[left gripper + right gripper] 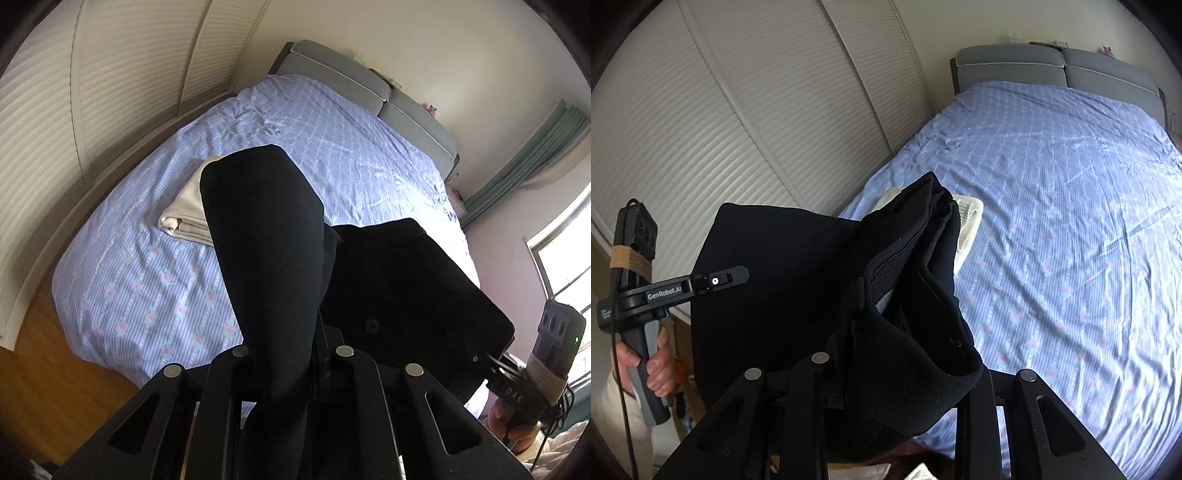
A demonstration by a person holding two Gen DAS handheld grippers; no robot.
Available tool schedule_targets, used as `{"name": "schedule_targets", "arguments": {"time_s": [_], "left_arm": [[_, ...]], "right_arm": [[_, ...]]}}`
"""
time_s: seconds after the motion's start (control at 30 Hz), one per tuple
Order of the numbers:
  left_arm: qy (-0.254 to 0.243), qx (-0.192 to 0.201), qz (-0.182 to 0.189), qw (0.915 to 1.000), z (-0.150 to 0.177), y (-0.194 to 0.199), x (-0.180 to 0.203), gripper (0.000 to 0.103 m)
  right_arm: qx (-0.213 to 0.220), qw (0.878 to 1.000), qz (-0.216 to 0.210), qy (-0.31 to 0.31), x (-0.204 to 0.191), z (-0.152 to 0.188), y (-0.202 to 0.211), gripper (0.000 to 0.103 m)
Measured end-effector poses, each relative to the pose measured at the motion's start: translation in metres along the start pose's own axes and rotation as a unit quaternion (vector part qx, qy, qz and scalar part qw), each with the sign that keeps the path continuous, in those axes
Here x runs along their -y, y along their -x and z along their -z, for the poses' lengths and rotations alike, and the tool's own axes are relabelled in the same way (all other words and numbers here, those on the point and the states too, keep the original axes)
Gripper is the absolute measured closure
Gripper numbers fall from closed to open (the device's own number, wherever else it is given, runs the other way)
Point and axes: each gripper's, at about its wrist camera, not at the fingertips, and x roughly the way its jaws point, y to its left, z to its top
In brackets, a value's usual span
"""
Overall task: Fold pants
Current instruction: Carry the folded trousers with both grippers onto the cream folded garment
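The black pants (266,229) hang folded in the air above the bed, stretched between both grippers. My left gripper (295,354) is shut on one end, with the cloth draped over its fingers and hiding them. In the right wrist view it shows from the side as the left gripper (740,275), clamped on the edge of the pants (783,280). My right gripper (897,369) is shut on the bunched waistband end. It appears in the left wrist view as the right gripper (496,360), pinching the pants' corner. A hand (657,365) holds the left handle.
Below lies a bed (1071,192) with a blue patterned cover and a grey headboard (351,74). A folded cream garment (184,218) rests on it near the left side. White louvred wardrobe doors (738,110) stand left, over wooden floor (44,387). A window (565,266) is at right.
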Motion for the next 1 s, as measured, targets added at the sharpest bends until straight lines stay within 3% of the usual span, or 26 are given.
{"name": "schedule_targets", "arguments": {"time_s": [0.17, 0.4, 0.67, 0.83, 1.0], "left_arm": [[-0.03, -0.011, -0.007, 0.9995, -0.034, -0.017, -0.009, 0.089], [-0.074, -0.054, 0.035, 0.9952, -0.098, -0.066, -0.039, 0.089], [-0.145, -0.113, 0.075, 0.9801, -0.202, -0.142, -0.076, 0.089], [-0.193, -0.144, 0.07, 0.968, -0.262, -0.206, -0.091, 0.088], [-0.209, -0.164, 0.063, 0.9619, -0.307, -0.273, -0.095, 0.088]], "right_arm": [[0.01, 1.0, -0.011, -0.013, -0.005, -0.017, -0.02, 0.074], [0.005, 0.998, 0.032, -0.053, -0.013, -0.046, -0.059, 0.074], [0.022, 0.984, 0.104, -0.142, -0.024, -0.081, -0.128, 0.074], [0.028, 0.978, 0.131, -0.16, -0.02, -0.116, -0.182, 0.074], [0.013, 0.971, 0.17, -0.17, -0.001, -0.152, -0.239, 0.074]]}}
